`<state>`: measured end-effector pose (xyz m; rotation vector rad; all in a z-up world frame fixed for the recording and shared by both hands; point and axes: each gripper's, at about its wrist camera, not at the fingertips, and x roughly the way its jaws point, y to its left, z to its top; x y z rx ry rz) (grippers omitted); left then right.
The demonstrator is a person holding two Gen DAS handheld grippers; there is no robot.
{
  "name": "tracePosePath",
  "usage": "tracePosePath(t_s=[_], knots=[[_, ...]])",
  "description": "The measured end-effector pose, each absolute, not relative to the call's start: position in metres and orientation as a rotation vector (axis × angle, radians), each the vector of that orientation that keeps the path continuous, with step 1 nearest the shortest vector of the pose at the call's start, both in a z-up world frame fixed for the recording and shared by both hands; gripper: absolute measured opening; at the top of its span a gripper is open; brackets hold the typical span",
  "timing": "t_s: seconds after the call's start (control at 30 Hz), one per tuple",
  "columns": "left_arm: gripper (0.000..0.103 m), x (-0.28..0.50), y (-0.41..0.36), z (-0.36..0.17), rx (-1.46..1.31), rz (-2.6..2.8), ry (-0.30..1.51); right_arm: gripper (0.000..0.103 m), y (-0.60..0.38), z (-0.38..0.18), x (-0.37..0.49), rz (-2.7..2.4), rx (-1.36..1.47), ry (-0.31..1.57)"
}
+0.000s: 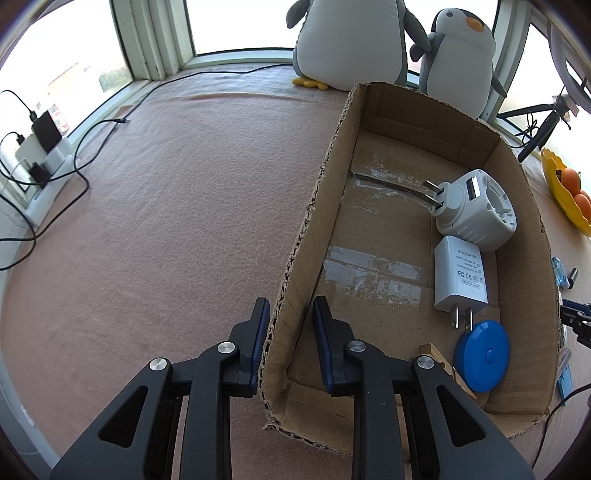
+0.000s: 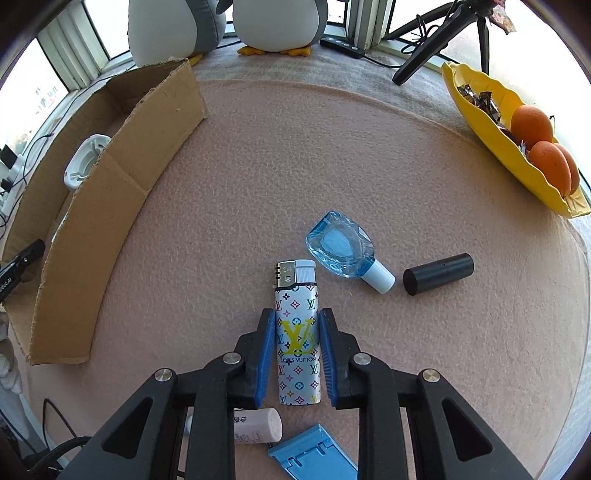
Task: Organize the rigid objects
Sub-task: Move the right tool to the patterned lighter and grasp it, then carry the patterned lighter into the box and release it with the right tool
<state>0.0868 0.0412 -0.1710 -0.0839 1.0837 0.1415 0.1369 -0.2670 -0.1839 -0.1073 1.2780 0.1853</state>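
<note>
Your right tongs straddle the patterned lighter lying on the table, pads beside it but contact unclear, while your left tongs clamp the cardboard box's wall.

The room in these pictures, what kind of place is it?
Probably a home, at a bay-window ledge covered with a pink blanket. Plush penguins sit against the window, and a yellow fruit dish stands nearby.
</note>
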Motion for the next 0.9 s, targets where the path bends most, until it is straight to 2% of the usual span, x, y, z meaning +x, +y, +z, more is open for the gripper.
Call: tracePosePath(t_s=[0.6,0.9], knots=[[0.023,0.087,0.041,-0.171,-0.085,0.141,1.083,0.021,-0.274,-0.147,0.118,0.14,-0.076,1.158],[0.023,0.087,0.041,-0.171,-0.085,0.141,1.084,0.021,-0.231,-0.112,0.115,0.243,-0.088,1.082]])
